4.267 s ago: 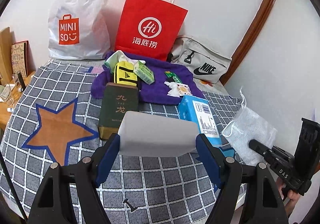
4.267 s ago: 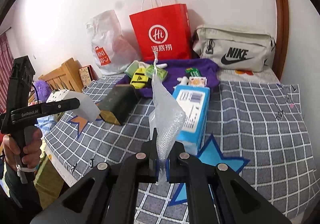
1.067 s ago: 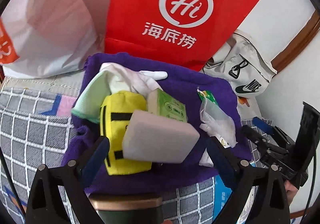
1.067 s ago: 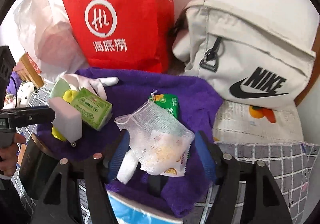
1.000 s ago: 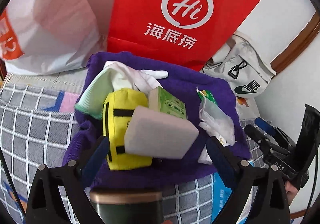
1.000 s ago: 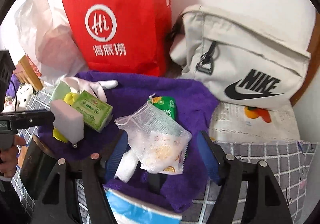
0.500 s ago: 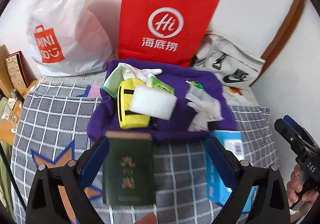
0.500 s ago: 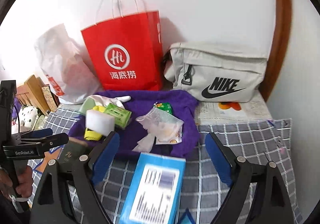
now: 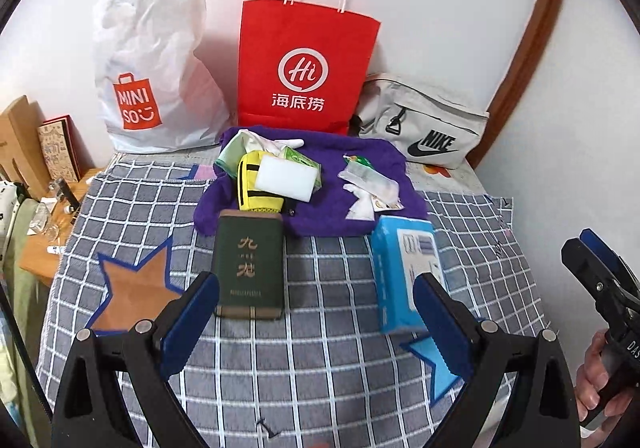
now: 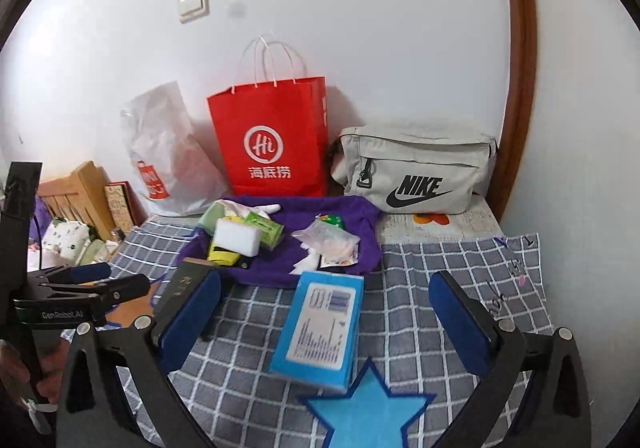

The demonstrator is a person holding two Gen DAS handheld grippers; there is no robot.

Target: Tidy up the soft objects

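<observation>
White sponge block (image 9: 289, 180) lies tilted on the yellow pouch (image 9: 256, 184), left side of purple towel (image 9: 320, 208). Mesh bag (image 9: 370, 184) lies crumpled on the towel's right side.

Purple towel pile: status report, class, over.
Left gripper open, empty. Right gripper open, empty. White sponge and mesh pouch on purple towel. Nothing blocking.

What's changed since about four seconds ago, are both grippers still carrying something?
No. The left gripper let go of the white sponge, now lying on the yellow pouch on the purple towel. The right gripper released the mesh bag onto the towel. Both have pulled back, open. The green box and blue pack haven't moved.
</observation>
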